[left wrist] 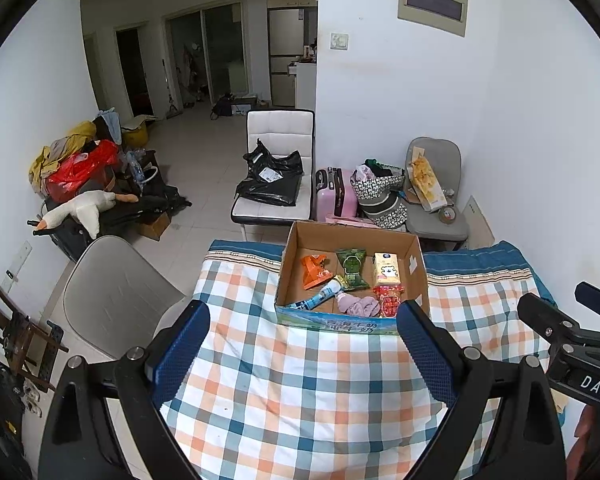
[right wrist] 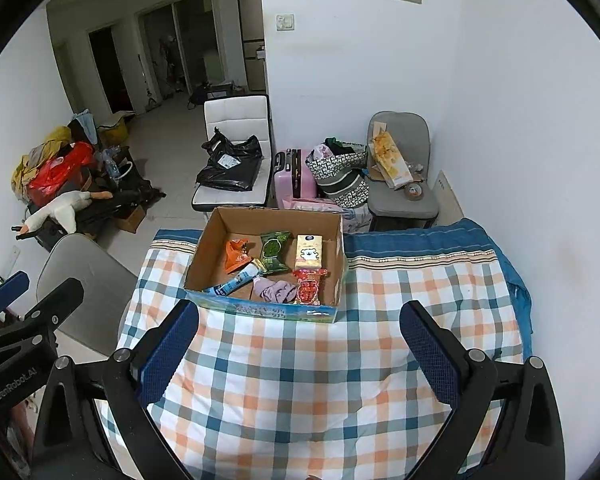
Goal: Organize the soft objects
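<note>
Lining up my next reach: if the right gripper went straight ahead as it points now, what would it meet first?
Probably the near wall of the cardboard box on the checked cloth. The right gripper is open with nothing between its fingers; its height above the cloth is unclear.

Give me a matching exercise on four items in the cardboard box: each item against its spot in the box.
Items:
1. orange packet
2. tissue pack
3. purple cloth
4. blue tube

Spots:
A. far right
B. near left
C. far left
D. near middle, beside the red packet

Pairs: 1-C, 2-A, 3-D, 4-B
</note>
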Demonstrator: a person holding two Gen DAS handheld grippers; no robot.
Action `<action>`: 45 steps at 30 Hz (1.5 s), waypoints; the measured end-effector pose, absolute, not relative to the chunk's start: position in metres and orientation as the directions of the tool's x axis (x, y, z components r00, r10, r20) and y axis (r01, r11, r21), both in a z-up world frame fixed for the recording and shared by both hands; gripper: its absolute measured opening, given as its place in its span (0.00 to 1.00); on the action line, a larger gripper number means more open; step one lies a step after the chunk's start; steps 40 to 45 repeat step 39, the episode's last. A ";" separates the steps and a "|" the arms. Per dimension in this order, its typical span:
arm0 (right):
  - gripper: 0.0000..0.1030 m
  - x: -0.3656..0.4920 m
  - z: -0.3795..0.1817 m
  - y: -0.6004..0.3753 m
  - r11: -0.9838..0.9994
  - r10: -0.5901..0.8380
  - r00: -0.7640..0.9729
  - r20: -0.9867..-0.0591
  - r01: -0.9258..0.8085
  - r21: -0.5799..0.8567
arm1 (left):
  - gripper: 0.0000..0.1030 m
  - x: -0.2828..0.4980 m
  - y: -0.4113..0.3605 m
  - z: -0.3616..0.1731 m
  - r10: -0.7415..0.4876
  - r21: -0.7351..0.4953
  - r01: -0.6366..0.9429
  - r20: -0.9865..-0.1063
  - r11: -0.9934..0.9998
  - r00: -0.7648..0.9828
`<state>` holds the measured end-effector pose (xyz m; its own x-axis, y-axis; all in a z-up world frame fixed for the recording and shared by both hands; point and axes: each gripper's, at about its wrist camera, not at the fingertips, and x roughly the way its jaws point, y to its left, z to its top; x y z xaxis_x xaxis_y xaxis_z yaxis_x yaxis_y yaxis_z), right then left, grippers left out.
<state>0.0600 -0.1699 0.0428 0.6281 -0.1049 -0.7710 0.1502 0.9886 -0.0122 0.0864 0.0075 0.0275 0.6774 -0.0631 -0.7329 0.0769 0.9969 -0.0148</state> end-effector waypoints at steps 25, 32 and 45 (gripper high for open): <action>0.99 0.054 0.050 -0.168 0.989 -0.104 0.633 -0.768 0.148 -0.012 | 0.93 0.082 0.008 0.032 -0.067 -0.018 0.079 -0.734 0.997 0.676; 0.99 0.055 0.053 -0.167 0.988 -0.108 0.632 -0.767 0.151 -0.016 | 0.93 0.082 0.008 0.031 -0.066 -0.018 0.078 -0.733 0.997 0.677; 0.99 0.054 0.054 -0.167 0.988 -0.111 0.633 -0.766 0.151 -0.018 | 0.93 0.081 0.008 0.031 -0.064 -0.018 0.076 -0.733 0.997 0.677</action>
